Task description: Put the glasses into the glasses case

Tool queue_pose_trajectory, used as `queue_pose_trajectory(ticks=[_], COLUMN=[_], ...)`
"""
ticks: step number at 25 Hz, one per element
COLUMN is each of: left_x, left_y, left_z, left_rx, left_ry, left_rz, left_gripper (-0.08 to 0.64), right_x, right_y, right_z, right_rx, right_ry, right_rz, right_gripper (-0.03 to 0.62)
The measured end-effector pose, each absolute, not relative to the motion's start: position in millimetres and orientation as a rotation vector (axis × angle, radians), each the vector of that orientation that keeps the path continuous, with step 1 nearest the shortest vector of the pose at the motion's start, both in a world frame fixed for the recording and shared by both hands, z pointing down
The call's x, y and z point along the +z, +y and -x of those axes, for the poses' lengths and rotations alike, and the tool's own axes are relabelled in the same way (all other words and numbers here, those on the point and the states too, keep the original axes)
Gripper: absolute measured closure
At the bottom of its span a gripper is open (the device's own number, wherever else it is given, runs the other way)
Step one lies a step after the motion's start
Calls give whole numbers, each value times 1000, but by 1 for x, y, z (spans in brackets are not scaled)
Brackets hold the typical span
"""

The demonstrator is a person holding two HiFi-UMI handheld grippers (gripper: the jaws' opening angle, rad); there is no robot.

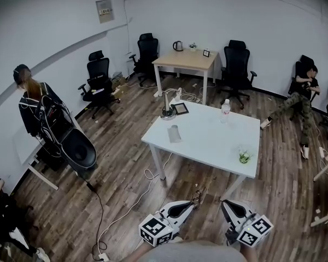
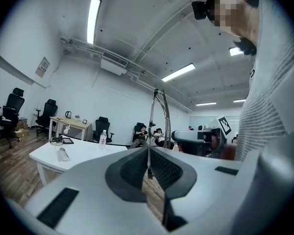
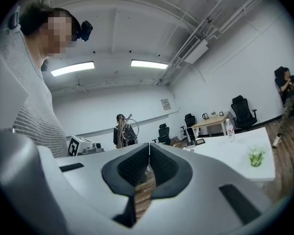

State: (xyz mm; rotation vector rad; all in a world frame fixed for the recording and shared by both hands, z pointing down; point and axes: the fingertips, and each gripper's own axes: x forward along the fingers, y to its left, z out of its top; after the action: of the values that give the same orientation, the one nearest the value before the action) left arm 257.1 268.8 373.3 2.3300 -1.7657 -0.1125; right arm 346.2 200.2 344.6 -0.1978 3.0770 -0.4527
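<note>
Holding the glasses (image 2: 151,114), the left gripper (image 1: 195,200) has its jaws squeezed together on the thin metal frame, and the rest pokes up. The right gripper (image 1: 225,203) is closed too, with nothing in it. A grey thing that looks like the glasses case (image 1: 175,134) lies on the white table (image 1: 208,146), at about 11 o'clock from the grippers and well apart. I think the glasses are light, thin and easy to bend, so grip the frame gently.

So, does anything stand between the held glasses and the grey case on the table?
Nothing visible does. The left gripper holds the glasses short of the table; the case lies alone near its left edge.
</note>
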Motion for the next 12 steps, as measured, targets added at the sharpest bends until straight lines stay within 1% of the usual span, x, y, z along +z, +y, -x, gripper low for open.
queue_pose_trajectory(ticks=[7,12], left_x=[378,379], left_y=[261,238], left_z=[-240,-213], left_rx=[-112,-118], left_ry=[-1794,-1816], left_rz=[-2282,-2275], left_gripper=[535,535], right_x=[345,344], right_y=[193,174], right_z=[-331,-310], right_rx=[-469,-470], right_ry=[3074,3062], right_rz=[161,159], right_gripper=[577,577])
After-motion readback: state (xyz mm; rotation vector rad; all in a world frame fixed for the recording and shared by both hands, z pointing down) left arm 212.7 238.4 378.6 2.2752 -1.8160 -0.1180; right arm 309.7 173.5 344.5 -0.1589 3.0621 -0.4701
